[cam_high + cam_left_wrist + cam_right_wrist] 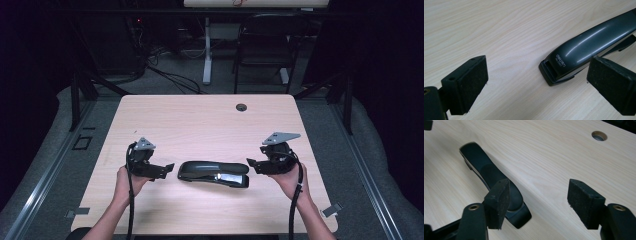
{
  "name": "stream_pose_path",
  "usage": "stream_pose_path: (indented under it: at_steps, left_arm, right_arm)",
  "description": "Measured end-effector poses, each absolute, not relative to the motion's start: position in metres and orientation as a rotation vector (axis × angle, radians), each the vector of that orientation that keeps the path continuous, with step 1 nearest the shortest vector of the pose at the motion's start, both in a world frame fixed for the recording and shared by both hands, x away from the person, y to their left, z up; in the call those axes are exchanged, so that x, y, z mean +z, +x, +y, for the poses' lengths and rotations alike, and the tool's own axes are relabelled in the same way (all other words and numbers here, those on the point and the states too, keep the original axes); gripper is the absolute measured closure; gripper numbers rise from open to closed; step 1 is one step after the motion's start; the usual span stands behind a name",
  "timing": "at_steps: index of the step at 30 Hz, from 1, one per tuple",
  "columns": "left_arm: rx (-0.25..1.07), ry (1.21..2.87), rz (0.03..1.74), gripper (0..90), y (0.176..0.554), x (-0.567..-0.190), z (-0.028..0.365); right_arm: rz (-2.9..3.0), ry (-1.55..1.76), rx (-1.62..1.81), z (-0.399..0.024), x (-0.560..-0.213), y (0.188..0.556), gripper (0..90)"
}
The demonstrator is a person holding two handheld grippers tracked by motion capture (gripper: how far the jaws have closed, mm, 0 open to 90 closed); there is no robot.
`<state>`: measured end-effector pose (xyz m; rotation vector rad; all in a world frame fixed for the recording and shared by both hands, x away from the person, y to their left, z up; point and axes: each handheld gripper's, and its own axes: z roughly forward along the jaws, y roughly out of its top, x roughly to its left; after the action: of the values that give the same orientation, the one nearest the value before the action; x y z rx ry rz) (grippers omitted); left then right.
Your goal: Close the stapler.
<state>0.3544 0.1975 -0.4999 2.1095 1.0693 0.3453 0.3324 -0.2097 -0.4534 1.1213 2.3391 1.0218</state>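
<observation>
Black stapler (214,173) lies flat near the tabletop's (200,120) front edge — pale wood grain, cable hole (241,107) near the far edge. Left gripper (167,169) and right gripper (251,163) flank it, both released (nothing grasped). Dark room — chair (264,45) behind.

Both claws, left (169,168) and right (250,163), point inward with jaws apart, seemingly gripping nothing.

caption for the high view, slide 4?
Black stapler lying on the wooden table, flanked by the open left gripper and open right gripper.
</observation>
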Motion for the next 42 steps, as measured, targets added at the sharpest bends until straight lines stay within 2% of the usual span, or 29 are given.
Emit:
stream_pose_path:
  at_steps: [15, 35, 42]
  left_arm:
    - [0.354, 2.094, 1.094, 3.9, 0.356, -0.499, 0.205]
    - [0.334, 2.087, 1.147, 3.3, 0.362, -0.502, 0.216]
    - [0.315, 2.101, 1.158, 1.4, 0.364, -0.506, 0.217]
  right_arm:
    - [2.271, 1.255, 0.894, -0.249, -0.46, 0.339, 21.1]
    - [2.364, 1.456, 0.643, -0.275, -0.508, 0.364, 0.0]
    - [2.41, 1.475, 0.577, -0.275, -0.525, 0.369, 0.0]
